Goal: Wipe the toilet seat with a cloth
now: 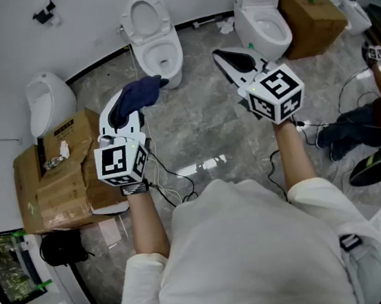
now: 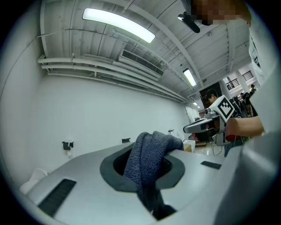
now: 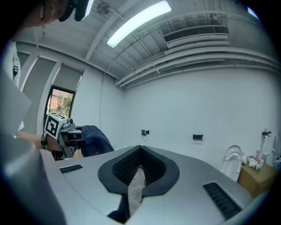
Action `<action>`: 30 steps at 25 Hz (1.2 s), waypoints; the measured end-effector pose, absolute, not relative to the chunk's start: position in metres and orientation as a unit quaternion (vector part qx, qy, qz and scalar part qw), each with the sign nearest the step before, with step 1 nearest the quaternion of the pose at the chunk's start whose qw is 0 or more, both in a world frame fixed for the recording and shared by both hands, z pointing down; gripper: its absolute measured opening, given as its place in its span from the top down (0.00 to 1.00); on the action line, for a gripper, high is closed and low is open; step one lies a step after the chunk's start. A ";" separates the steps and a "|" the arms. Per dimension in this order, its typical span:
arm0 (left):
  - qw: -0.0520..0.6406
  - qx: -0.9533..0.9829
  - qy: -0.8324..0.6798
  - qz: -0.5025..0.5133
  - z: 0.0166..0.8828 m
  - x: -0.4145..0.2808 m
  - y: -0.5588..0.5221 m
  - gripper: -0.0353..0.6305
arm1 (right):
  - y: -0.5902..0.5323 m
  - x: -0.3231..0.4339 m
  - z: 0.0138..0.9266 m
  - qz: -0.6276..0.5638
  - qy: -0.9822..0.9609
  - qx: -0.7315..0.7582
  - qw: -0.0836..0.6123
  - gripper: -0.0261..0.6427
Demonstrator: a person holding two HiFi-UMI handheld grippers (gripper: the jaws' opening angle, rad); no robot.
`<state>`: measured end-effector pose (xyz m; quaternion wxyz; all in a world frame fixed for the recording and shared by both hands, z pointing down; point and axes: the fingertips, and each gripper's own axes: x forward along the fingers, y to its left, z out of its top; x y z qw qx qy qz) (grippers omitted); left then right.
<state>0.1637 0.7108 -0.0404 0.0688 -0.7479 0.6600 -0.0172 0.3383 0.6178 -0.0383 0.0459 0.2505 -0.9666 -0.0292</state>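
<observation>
1. The dark blue cloth (image 2: 151, 154) is bunched between the jaws of the left gripper (image 1: 140, 100), which pinch it, a fold spilling over the tips.
2. It is held up in the air; in the head view it shows just in front of the bowl of a white toilet (image 1: 155, 44) whose lid stands raised.
3. The right gripper (image 1: 223, 56) is level beside it and well apart, its jaws pressed together on nothing.
4. A second toilet (image 1: 263, 20) stands past the right gripper, against a cardboard box (image 1: 308, 17).
5. At the left, a white urinal (image 1: 50, 100) stands behind another worn box (image 1: 57, 172) on the grey marble floor (image 1: 201, 125).
</observation>
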 end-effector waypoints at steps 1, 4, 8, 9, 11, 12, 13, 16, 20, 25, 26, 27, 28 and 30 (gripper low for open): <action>0.069 -0.747 0.661 -0.017 -0.041 0.166 0.709 0.90 | 0.616 0.341 -0.039 -0.031 -0.967 0.251 0.044 0.92; 0.070 -0.746 0.662 -0.016 -0.042 0.175 0.703 0.90 | 0.608 0.354 -0.044 -0.020 -0.967 0.254 0.024 0.92; 0.067 -0.745 0.664 -0.020 -0.039 0.189 0.698 0.90 | 0.601 0.371 -0.045 0.012 -0.970 0.242 0.004 0.92; 0.066 -0.743 0.665 -0.020 -0.038 0.193 0.698 0.90 | 0.603 0.373 -0.043 0.006 -0.973 0.232 0.011 0.92; 0.063 -0.741 0.668 -0.022 -0.035 0.201 0.699 0.90 | 0.606 0.377 -0.036 -0.010 -0.976 0.215 0.030 0.92; 0.063 -0.740 0.670 -0.024 -0.034 0.204 0.700 0.90 | 0.607 0.379 -0.034 -0.017 -0.977 0.209 0.037 0.92; 0.063 -0.738 0.671 -0.026 -0.033 0.207 0.700 0.90 | 0.607 0.381 -0.032 -0.020 -0.978 0.206 0.040 0.92; 0.061 -0.732 0.678 -0.026 -0.031 0.214 0.705 0.90 | 0.609 0.384 -0.026 -0.025 -0.979 0.197 0.045 0.92; 0.056 -0.728 0.682 -0.028 -0.026 0.223 0.708 0.90 | 0.610 0.385 -0.019 -0.028 -0.981 0.184 0.050 0.92; 0.053 -0.725 0.686 -0.029 -0.023 0.218 0.704 0.90 | 0.606 0.382 -0.020 -0.018 -0.985 0.168 0.028 0.92; 0.053 -0.725 0.686 -0.029 -0.022 0.216 0.701 0.90 | 0.605 0.380 -0.019 -0.022 -0.986 0.165 0.028 0.92; 0.052 -0.725 0.686 -0.029 -0.020 0.213 0.697 0.90 | 0.604 0.378 -0.016 -0.024 -0.986 0.163 0.031 0.92; 0.050 -0.725 0.686 -0.028 -0.018 0.210 0.693 0.90 | 0.600 0.375 -0.013 -0.025 -0.985 0.164 0.037 0.92; 0.047 -0.725 0.687 -0.025 -0.015 0.200 0.680 0.90 | 0.588 0.367 -0.008 -0.022 -0.984 0.170 0.044 0.92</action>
